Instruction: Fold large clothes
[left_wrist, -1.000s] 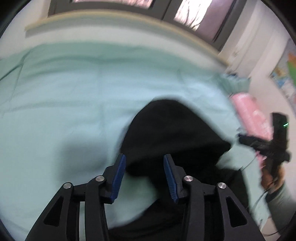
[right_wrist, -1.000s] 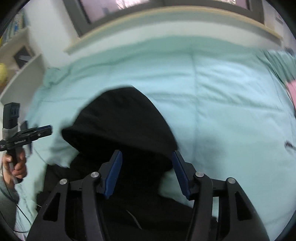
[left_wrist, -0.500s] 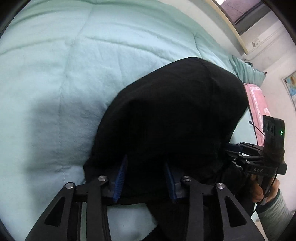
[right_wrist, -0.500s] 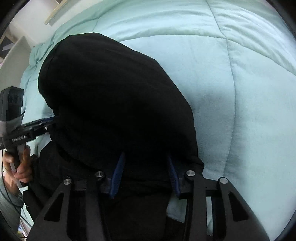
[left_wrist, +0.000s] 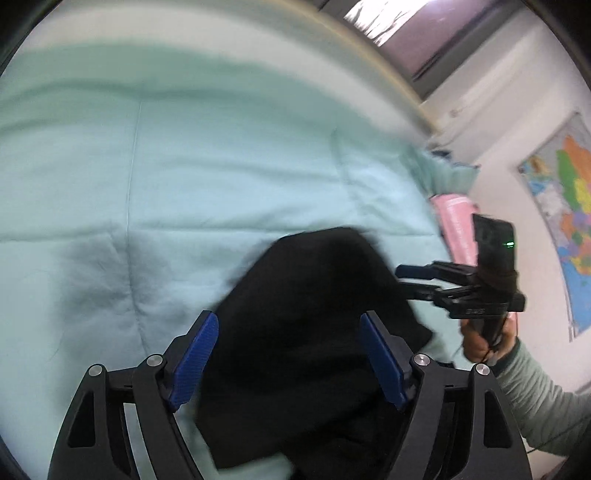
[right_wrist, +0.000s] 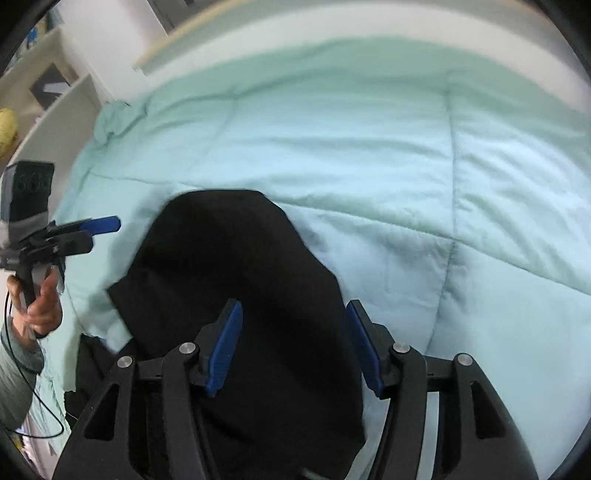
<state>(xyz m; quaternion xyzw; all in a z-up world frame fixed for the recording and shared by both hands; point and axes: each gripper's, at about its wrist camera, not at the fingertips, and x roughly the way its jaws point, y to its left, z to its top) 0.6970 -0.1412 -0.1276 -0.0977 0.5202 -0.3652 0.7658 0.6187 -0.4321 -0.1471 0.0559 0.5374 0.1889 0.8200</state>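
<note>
A black garment (left_wrist: 314, 317) lies folded in a heap on the mint green quilt (left_wrist: 184, 166) of a bed. My left gripper (left_wrist: 291, 354) is open, its blue pads (left_wrist: 195, 354) wide apart above the garment's near part, holding nothing. My right gripper (right_wrist: 293, 347) is open too, its blue pads (right_wrist: 225, 343) apart over the same garment (right_wrist: 236, 280). The right gripper also shows in the left wrist view (left_wrist: 417, 280), at the garment's right edge. The left gripper shows in the right wrist view (right_wrist: 92, 230), left of the garment.
A pink item (left_wrist: 454, 221) lies at the bed's right end, near a wall map (left_wrist: 565, 221). A window sill (right_wrist: 258, 40) runs behind the bed. White shelves (right_wrist: 55, 122) stand at the left. Bare quilt (right_wrist: 443, 184) stretches beyond the garment.
Both grippers have opened wider and lifted back from the black garment. The garment now lies lower and nearer in both views.
</note>
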